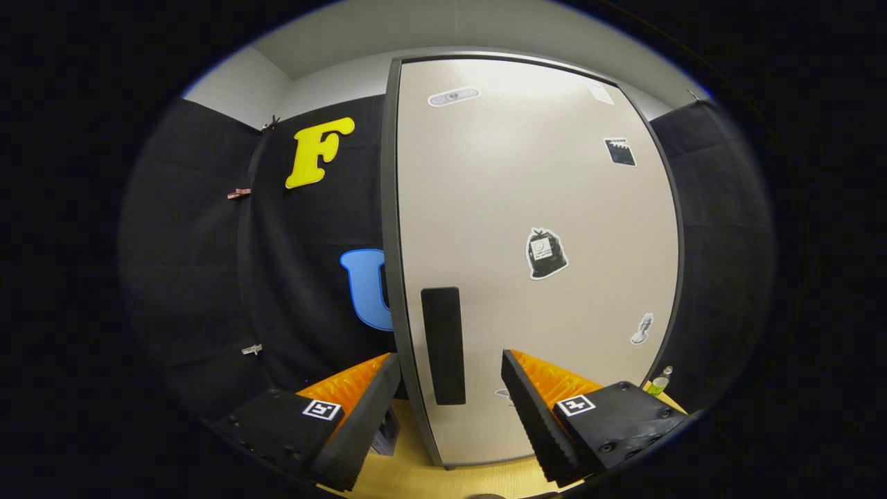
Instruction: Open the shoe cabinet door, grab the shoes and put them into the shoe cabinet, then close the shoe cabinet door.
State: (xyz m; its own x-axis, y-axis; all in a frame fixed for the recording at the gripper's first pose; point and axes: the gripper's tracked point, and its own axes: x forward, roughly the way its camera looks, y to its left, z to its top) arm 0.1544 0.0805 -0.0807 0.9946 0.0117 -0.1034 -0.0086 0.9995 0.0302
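The gripper [450, 409] points level at the cabinet door [533, 208], fingers spread wide, holding nothing. One dark handle [443, 345] stands between them. The door is shut, bearing five stickers [546, 254].

- No word, brand or number can be read anywhere.
- The shoe cabinet door [533, 208] carries several stickers, all too small or blurred to read: an oval one near the top, a pale slip at the top corner, a dark square below that, a dark bag-shaped one at mid-height, and a small pale figure low by the hinge-side edge.
- Each finger of the gripper [450, 409], held apart, bears a square black-and-white coded marker, not text.
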